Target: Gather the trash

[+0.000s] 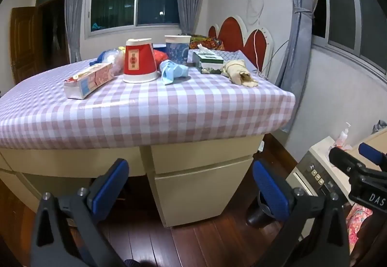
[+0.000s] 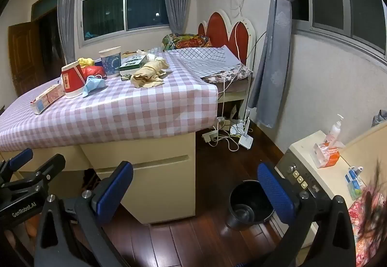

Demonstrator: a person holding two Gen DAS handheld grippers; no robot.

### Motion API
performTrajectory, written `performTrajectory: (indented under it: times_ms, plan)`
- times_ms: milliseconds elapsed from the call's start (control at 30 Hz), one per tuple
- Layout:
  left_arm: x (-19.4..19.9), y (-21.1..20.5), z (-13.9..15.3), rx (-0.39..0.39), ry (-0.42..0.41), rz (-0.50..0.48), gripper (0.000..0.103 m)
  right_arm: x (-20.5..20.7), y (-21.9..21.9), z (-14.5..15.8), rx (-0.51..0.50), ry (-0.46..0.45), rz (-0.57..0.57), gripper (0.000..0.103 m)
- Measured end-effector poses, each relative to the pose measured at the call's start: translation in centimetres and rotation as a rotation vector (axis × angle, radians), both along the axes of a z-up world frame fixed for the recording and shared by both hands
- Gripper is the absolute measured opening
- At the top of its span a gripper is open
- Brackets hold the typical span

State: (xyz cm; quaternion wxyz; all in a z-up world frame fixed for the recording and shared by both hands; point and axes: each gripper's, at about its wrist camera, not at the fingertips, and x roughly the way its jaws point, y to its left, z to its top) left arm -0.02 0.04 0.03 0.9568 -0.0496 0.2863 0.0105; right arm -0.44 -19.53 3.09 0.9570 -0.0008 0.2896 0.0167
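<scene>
On the pink-checked table (image 1: 169, 107) lie an upturned red paper cup (image 1: 139, 62), a blue paper cup (image 1: 176, 49), a flat carton (image 1: 89, 81), a crumpled blue face mask (image 1: 173, 71) and a wad of beige cloth (image 1: 241, 72). The right wrist view shows the same red cup (image 2: 72, 82), mask (image 2: 93, 84) and beige wad (image 2: 150, 73). A black bin (image 2: 251, 204) stands on the floor by the drawers. My left gripper (image 1: 191, 191) is open, below the table edge, holding nothing. My right gripper (image 2: 193, 192) is open and empty too, with the bin just behind its right finger.
A green tissue box (image 1: 208, 61) sits among the trash. Cream drawers (image 2: 157, 182) fill the space under the table. A low unit (image 2: 314, 170) at right carries a pump bottle (image 2: 335, 128) and a tissue pack. Cables and a power strip (image 2: 225, 131) lie on the wooden floor near the bed.
</scene>
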Motion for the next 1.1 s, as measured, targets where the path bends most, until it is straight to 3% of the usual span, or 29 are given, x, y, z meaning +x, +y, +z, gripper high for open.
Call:
performTrajectory:
  times_ms: [1100]
  plan:
    - [-0.9, 0.2, 0.3, 0.017, -0.012, 0.002, 0.103, 0.0, 0.0, -0.4, -0.015, 0.020, -0.009, 0.103]
